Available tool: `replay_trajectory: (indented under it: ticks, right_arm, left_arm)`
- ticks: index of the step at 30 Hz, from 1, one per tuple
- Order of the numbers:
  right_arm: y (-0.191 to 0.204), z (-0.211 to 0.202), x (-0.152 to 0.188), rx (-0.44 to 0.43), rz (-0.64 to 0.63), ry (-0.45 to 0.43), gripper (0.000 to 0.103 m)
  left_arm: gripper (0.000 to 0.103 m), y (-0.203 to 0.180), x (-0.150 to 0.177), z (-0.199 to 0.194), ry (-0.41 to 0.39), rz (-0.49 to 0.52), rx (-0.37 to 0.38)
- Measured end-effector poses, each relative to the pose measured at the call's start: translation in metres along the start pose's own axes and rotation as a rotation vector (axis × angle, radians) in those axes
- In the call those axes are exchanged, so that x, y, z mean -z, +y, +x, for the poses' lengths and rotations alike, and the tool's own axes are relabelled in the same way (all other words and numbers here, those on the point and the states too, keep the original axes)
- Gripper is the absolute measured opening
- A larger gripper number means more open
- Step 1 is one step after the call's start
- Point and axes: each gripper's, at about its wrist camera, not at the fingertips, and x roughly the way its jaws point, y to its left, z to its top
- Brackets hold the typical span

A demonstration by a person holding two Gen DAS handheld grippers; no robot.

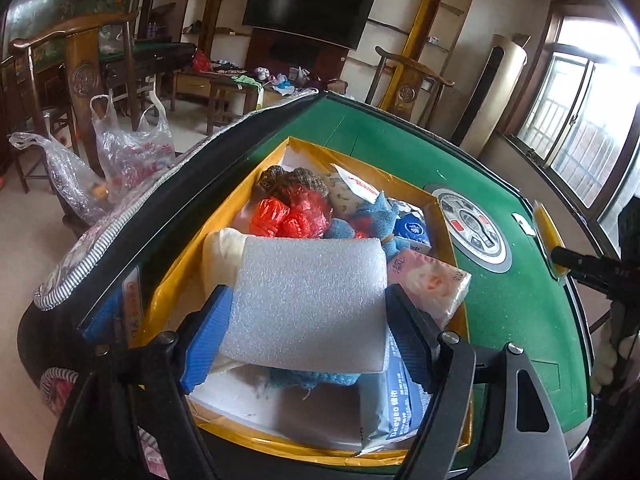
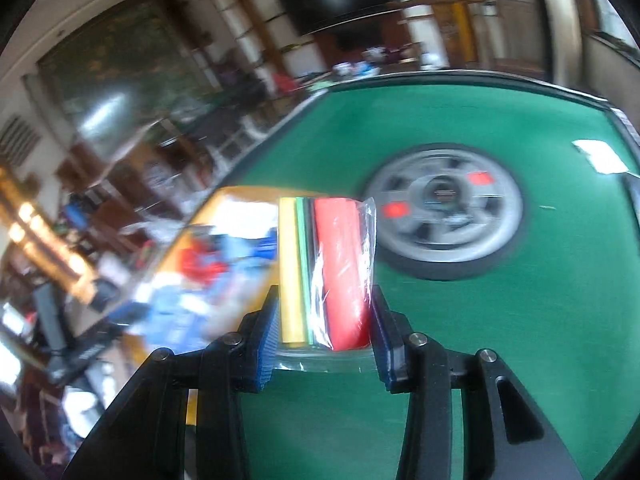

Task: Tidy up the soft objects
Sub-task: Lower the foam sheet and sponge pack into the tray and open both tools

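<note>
left claw (image 1: 308,336) clamps a white foam block (image 1: 308,300) over the yellow-lined box (image 1: 408,168) on the green counter (image 1: 520,300); beyond it, tissue packs (image 1: 432,284), blue cloth (image 1: 376,216), red bags (image 1: 292,216). right claw (image 2: 324,344) pinches a bagged bundle of coloured foam sheets (image 2: 332,272) above the counter.

Left claw (image 1: 308,332) grips white foam pad (image 1: 310,300) (above the box (image 1: 176,272)).
</note>
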Motion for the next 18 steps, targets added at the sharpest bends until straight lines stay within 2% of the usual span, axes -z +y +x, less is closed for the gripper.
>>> replay_trajectory:
  ticks: [3, 9, 14, 18]
  right_arm:
    - [0.036, 0.031, -0.006, -0.047, -0.04, 0.044, 0.037]
    - [0.095, 0.085, 0.0, -0.085, -0.142, 0.141, 0.037]
    - [0.117, 0.097, 0.009, -0.111, -0.171, 0.178, 0.037]
    - [0.125, 0.1, 0.015, -0.066, -0.214, 0.171, 0.037]
  left_arm:
    - [0.077, 0.002, 0.0, 0.004, 0.005, 0.001, -0.016]
    - [0.078, 0.014, 0.002, 0.012, 0.025, 0.004, -0.109]
    - [0.079, 0.021, 0.004, 0.007, 0.006, 0.003, -0.12]
    - [0.079, 0.029, 0.004, 0.001, -0.025, -0.004, -0.141]
